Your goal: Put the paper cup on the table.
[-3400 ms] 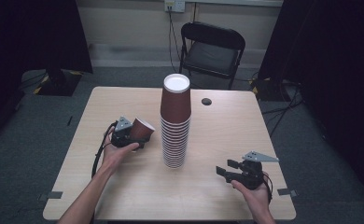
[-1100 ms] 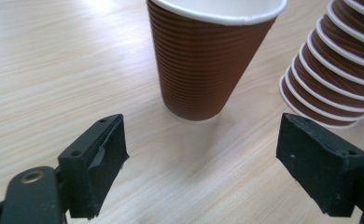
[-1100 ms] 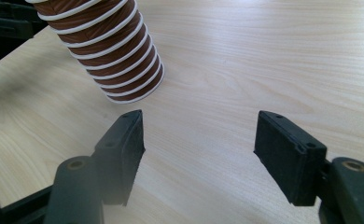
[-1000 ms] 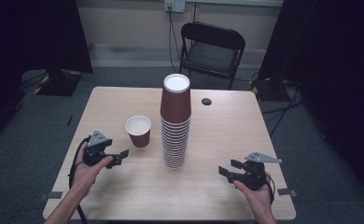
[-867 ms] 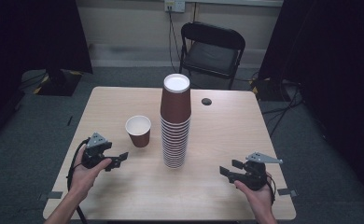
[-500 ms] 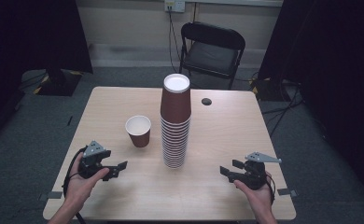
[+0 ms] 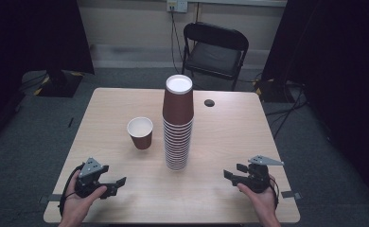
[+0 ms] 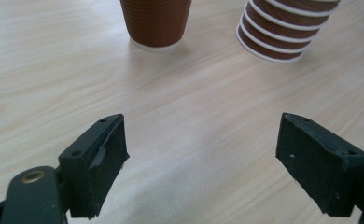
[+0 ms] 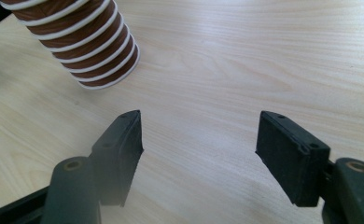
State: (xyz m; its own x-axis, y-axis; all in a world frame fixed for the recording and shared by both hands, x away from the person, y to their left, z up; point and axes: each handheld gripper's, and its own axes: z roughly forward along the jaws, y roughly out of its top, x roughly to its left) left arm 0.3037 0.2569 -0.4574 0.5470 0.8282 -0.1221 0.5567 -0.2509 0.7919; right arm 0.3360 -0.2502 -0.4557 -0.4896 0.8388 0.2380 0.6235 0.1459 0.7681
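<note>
Brown ribbed paper cup [image 7: 140,133]: set upright on pale wooden counter [image 7: 230,142], beside tall brown cup stack [image 7: 177,123]. Left tool [image 7: 117,185]: withdrawn toward near edge, jaws just reopened, empty. Right tool [image 7: 230,174]: spread, idle. Next cup due.

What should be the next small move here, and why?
Probably the right gripper should reach toward the cup stack to take another cup. Its jaws stand open and empty near the table edge, while the single cup already stands upright beside the stack, apart from the open, empty left gripper.
</note>
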